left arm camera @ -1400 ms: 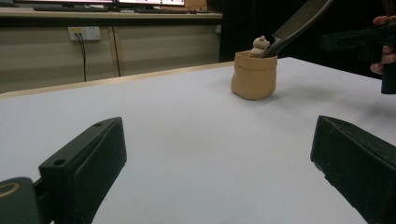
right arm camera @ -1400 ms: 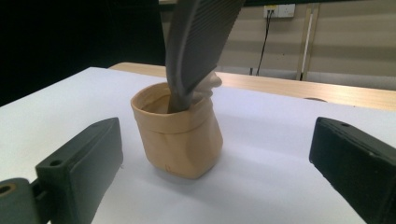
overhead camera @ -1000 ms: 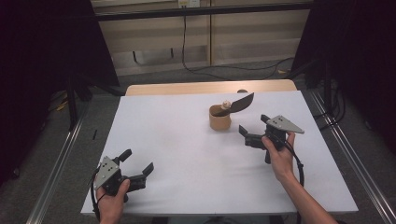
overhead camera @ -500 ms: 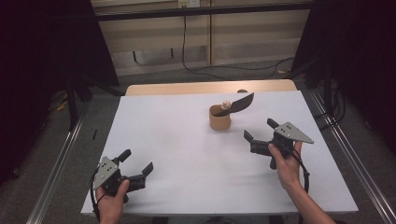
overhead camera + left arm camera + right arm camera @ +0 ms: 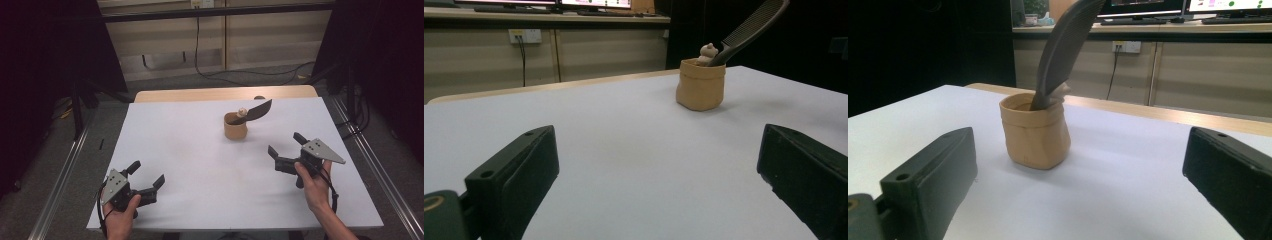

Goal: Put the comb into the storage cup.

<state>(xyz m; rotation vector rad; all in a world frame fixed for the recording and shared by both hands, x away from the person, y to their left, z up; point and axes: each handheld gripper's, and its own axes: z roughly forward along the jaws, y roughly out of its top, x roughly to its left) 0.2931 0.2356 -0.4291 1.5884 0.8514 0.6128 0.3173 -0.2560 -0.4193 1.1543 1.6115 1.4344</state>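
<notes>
A tan soft-sided cup (image 5: 235, 129) stands on the white table (image 5: 190, 145), right of centre and toward the far side. A dark comb (image 5: 256, 110) leans out of it to the right, and a small beige figure (image 5: 242, 112) peeks over its rim. My right gripper (image 5: 284, 143) is open and empty, near and to the right of the cup, jaws pointing toward it. My left gripper (image 5: 147, 173) is open and empty at the near left corner. In the right gripper view the cup (image 5: 1035, 132) and comb (image 5: 1063, 47) stand close ahead. In the left gripper view the cup (image 5: 700, 85) is farther off.
A wooden strip (image 5: 200, 95) runs along the table's far edge. Metal rails (image 5: 60, 175) flank the table on the floor at both sides. A cable (image 5: 210, 70) trails across the floor behind, below a wall with cabinets.
My right gripper has drawn back from the cup, moving right and toward the near edge, still open. The left gripper has stayed where it was.
</notes>
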